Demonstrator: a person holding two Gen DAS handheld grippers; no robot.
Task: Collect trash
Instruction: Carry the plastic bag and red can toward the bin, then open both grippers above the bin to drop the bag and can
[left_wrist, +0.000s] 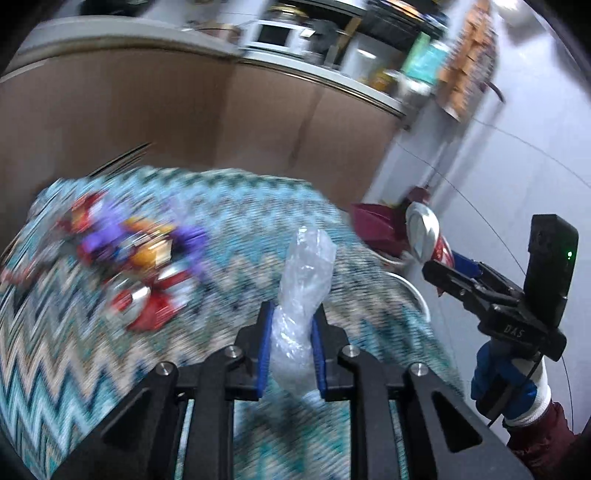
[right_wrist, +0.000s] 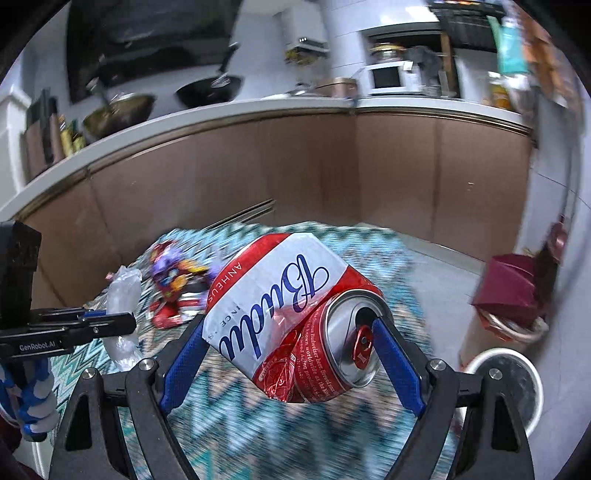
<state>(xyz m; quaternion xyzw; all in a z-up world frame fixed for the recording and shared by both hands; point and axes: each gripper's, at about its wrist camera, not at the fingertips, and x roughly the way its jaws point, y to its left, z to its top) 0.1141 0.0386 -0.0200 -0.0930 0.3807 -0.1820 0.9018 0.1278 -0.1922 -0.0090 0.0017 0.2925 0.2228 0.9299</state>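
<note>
My left gripper (left_wrist: 292, 332) is shut on a crumpled clear plastic bag (left_wrist: 303, 280) and holds it above a zigzag-patterned cloth (left_wrist: 221, 214). It also shows at the left of the right wrist view (right_wrist: 122, 325) with the bag (right_wrist: 123, 291). My right gripper (right_wrist: 288, 350) is shut on a crushed red and white Budweiser can (right_wrist: 288, 314). In the left wrist view it (left_wrist: 448, 271) is at the right, holding the can (left_wrist: 428, 232). More trash lies on the cloth: purple and orange wrappers (left_wrist: 140, 240) and a red crushed can (left_wrist: 147, 299).
A dark red bag (right_wrist: 513, 284) stands on the floor at the right by a white round container (right_wrist: 513, 384). Brown kitchen cabinets (right_wrist: 295, 173) run behind the cloth, with pans and a microwave (right_wrist: 388, 77) on the counter.
</note>
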